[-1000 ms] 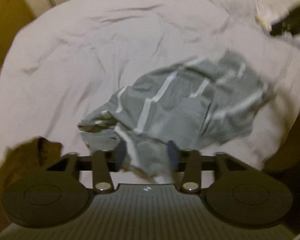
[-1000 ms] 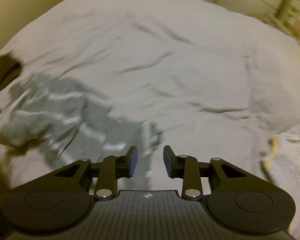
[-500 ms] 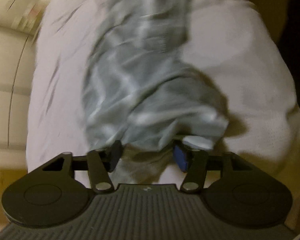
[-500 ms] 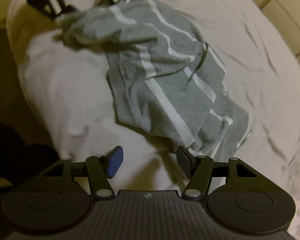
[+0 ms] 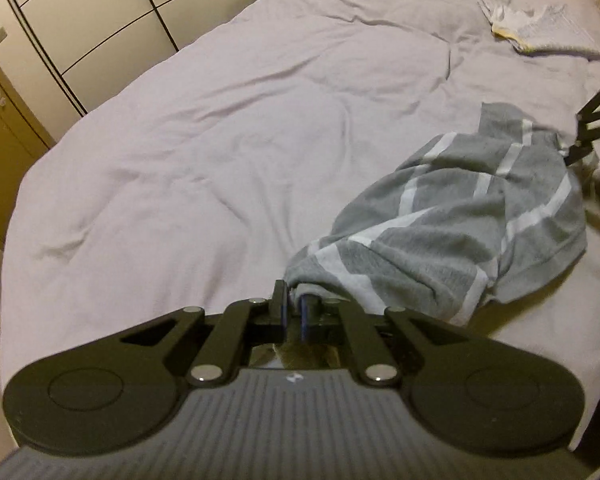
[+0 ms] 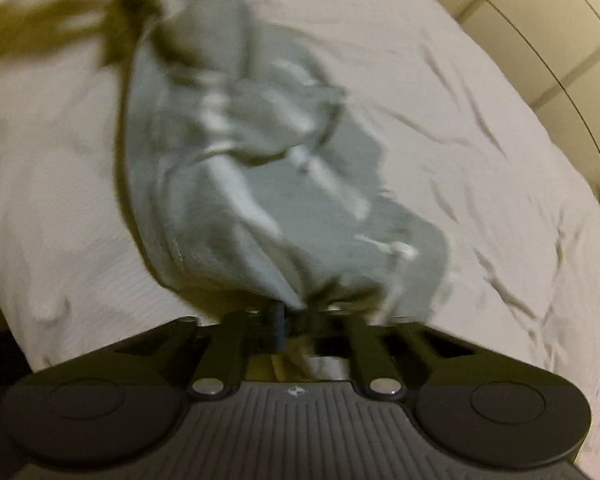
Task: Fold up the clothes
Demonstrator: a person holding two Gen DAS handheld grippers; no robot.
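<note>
A grey garment [image 5: 460,228] of soft, towelling-like knit with white stripes crossing into a loose grid lies bunched near the edge of a bed [image 5: 220,140], which is covered in a pale, lightly wrinkled, finely ribbed cover. The left tool [image 5: 291,300] is clenched on a rolled corner of the garment, its blue-faced pads pressed almost together with cloth pinched between. The right tool [image 6: 296,316] is likewise clamped on the opposite end, with a fold of fabric caught between its dark fingers; that view is smeared by motion. From the left wrist the right tool [image 5: 592,120] shows at the cloth's far end, so the garment hangs slack between the two. A small crumpled white and yellow heap [image 5: 536,24] sits far up the bed, well apart. Cream panelled wardrobe doors [image 5: 80,20] line the wall.

Half a second ago both tools stood spread open around the cloth; now both have closed on it.
</note>
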